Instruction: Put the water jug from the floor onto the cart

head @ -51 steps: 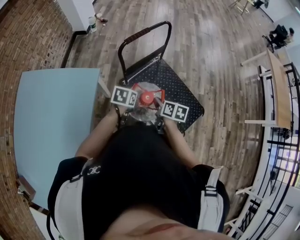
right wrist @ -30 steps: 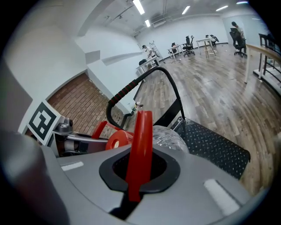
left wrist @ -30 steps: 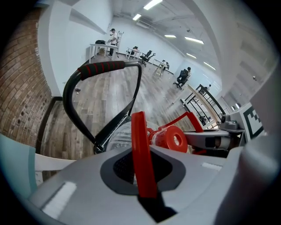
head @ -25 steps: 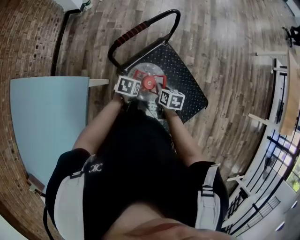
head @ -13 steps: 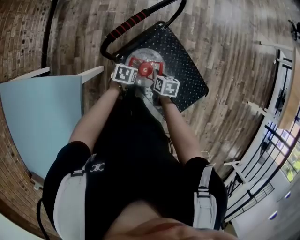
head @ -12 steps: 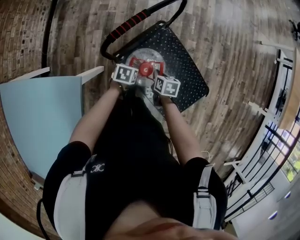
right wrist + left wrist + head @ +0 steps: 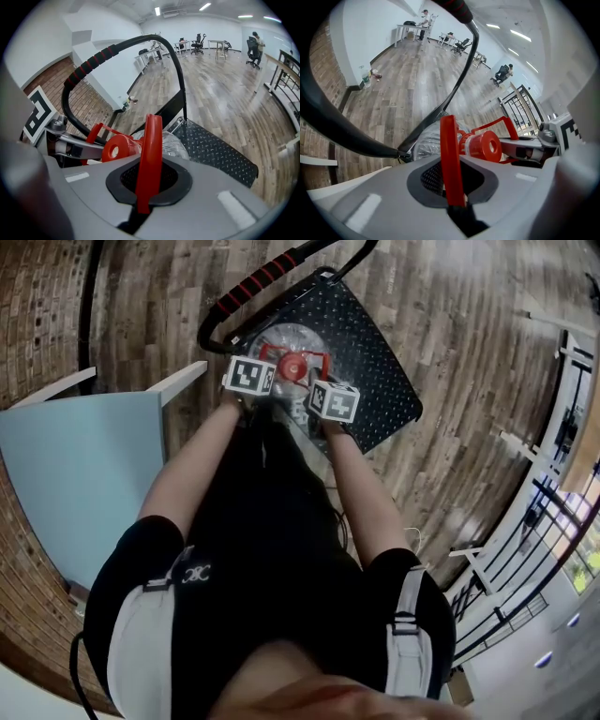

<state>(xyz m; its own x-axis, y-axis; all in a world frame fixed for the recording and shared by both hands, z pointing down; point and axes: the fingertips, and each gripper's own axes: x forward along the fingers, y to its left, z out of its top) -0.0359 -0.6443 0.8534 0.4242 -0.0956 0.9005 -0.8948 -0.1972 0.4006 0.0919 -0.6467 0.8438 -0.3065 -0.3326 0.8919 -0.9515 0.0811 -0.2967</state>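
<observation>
Water jug seemingly lower, nearer cart

Tilted steeply down, left gripper and right gripper jaws seemingly pinch red handle.

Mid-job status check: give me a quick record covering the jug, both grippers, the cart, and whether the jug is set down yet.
water jug: clear, red cap, over the cart deck, close to the push handle
left gripper: shut on one side of the red carry handle
right gripper: shut on the handle's other side
cart: black studded deck, on a wood floor
jug seated on deck: cannot tell from these views
nearby: light blue table at the person's left
</observation>
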